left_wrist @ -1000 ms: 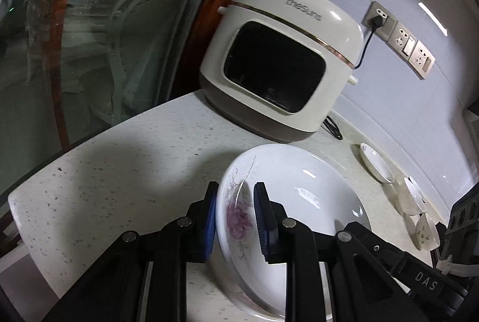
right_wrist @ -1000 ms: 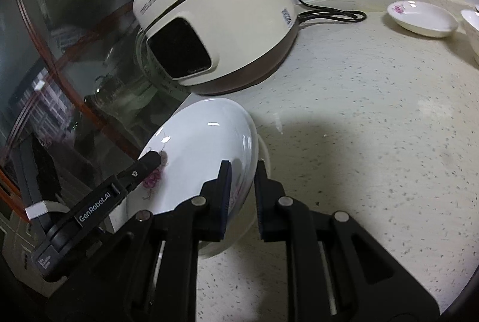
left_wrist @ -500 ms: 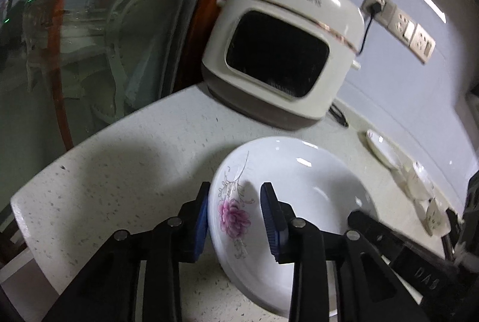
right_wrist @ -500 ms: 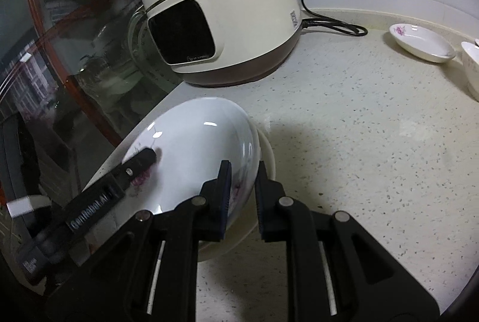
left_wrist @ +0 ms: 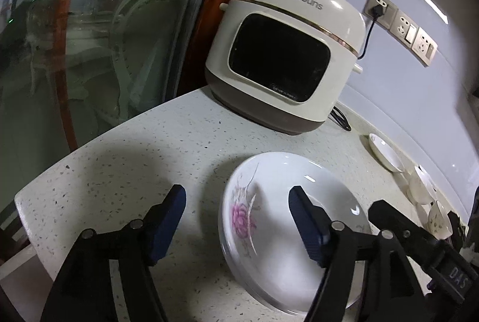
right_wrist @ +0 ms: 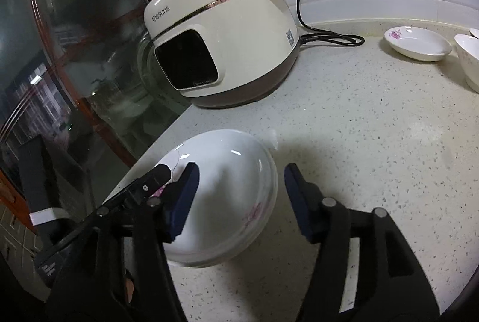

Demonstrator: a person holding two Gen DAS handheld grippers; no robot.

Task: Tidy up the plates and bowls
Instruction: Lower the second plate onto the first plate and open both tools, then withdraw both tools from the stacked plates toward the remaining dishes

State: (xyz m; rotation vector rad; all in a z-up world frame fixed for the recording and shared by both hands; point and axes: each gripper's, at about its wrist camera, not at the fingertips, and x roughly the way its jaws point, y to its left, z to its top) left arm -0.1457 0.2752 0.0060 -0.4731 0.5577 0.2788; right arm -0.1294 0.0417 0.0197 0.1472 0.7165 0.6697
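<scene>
Large white plate [left_wrist: 287,220], pink flower print near its rim, lies flat on the speckled table [left_wrist: 179,148], in front of the rice cooker [left_wrist: 284,52] and close to the table's front-left corner. A second rim line shows under its edge, so it appears to sit on another plate; cannot confirm the count.

Left hand-held gripper [left_wrist: 236,202]: jaws wide and opening. Its fingers straddle the plate's flowered rim, one blue pad [left_wrist: 167,220] over bare table to the side away from the plate, the other above the plate's well. Neither pad presses on the plate.

Right hand-held gripper [right_wrist: 239,181]: jaws wide and opening, astride the opposite rim of the same plate [right_wrist: 227,202]. One pad is over the plate's inside, the other beyond the rim over the table [right_wrist: 359,127]. No grip visible. The left gripper's black finger shows across the plate in this view.

Rice cooker [right_wrist: 221,31]: cream body, brown base, dark front window, marked "theSuns"; stands behind the plate against the glass cabinet door [left_wrist: 89,37]. Its black cord [right_wrist: 329,39] runs up to a wall socket [left_wrist: 378,7].

To the right of the rice cooker, along the wall: small flowered saucer [right_wrist: 417,43], and just beside it a white bowl [right_wrist: 468,58], partly cut by the frame edge.
</scene>
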